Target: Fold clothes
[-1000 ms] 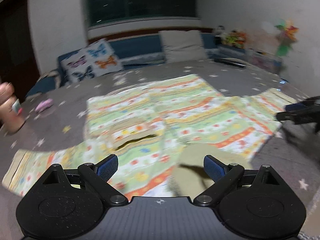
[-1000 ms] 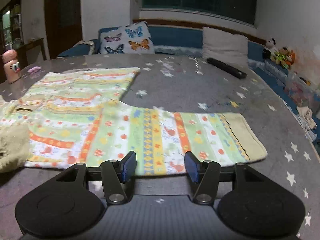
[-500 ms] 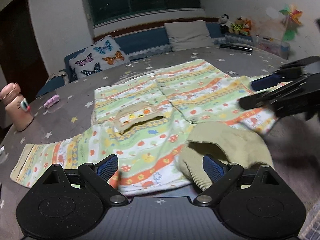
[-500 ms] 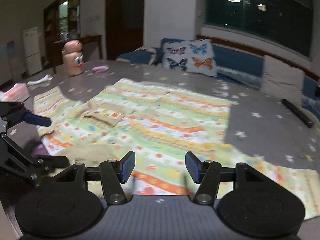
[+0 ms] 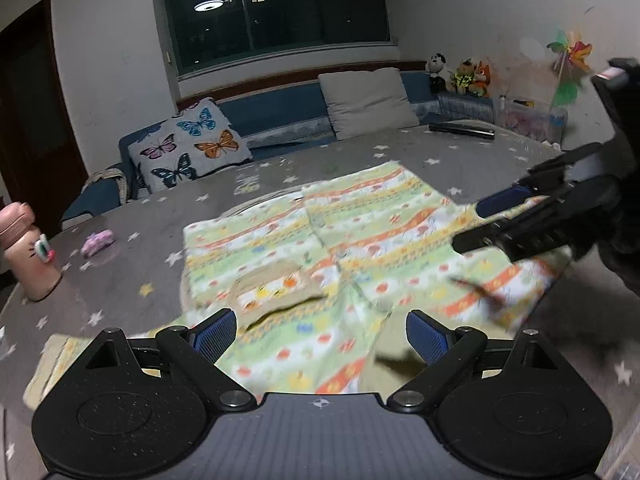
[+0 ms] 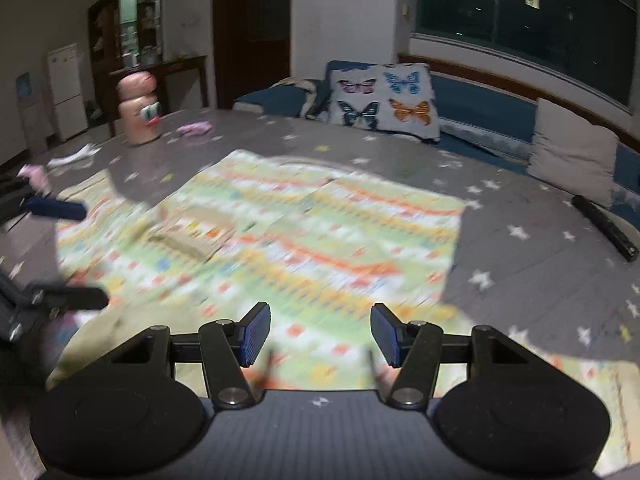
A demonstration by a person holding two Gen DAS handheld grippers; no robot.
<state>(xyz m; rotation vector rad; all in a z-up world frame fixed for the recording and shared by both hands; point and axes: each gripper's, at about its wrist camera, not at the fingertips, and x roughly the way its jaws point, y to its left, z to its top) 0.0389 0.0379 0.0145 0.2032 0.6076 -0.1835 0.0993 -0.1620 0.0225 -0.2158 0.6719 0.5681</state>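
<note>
Hovering wide and empty, the left hand-held gripper (image 5: pixel 316 334) and half-open right hand-held gripper (image 6: pixel 320 334) overlook the patterned garment (image 5: pixel 320 240) spread on the counter (image 5: pixel 160 208); a careless pinch could bunch several layers.

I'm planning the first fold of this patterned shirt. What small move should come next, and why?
Probably lower the right gripper onto the shirt's near hem and close. Its fingers stand apart above the cloth, holding nothing, and the left gripper is open too, so no edge is gripped yet.
</note>
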